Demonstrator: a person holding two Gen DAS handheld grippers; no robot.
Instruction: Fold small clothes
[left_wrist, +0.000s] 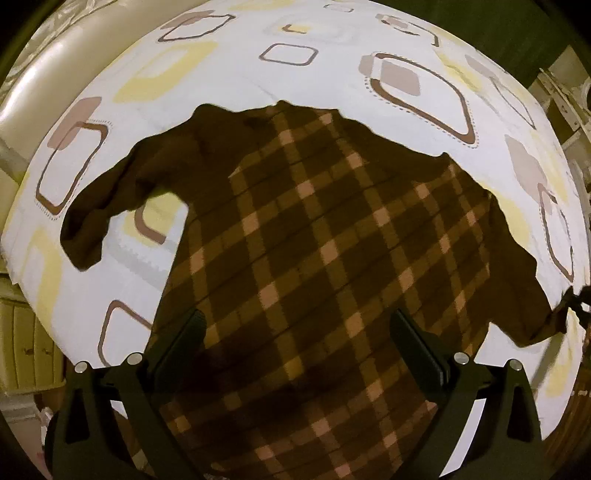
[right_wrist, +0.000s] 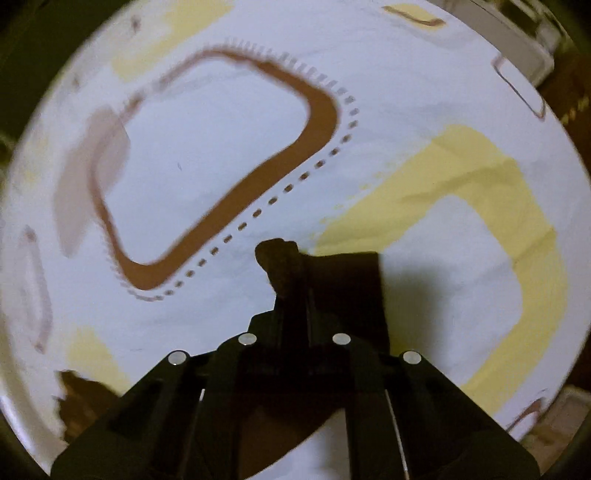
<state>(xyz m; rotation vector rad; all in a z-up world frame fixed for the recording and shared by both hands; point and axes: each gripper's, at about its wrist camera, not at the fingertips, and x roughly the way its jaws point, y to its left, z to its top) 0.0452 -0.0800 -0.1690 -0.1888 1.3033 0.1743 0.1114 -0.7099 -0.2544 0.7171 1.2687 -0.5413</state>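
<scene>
Brown checked top (left_wrist: 295, 229) runs from 6 to 12 o'clock between the wide-apart left tongs (left_wrist: 295, 350), while the right tongs (right_wrist: 306, 295) clamp its sleeve (right_wrist: 284, 266) at 3 o'clock.

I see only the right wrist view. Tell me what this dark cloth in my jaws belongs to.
Observer: It is the cuff of a brown plaid shirt spread on the sheet. The right gripper is shut on the end of one sleeve.
Operator: Report the left gripper.
Observer: The left gripper is over the shirt's body, jaws wide open, holding nothing.
Operator: Describe the other sleeve.
Observer: The other sleeve lies out to the far side, bent, with nothing touching it.
</scene>
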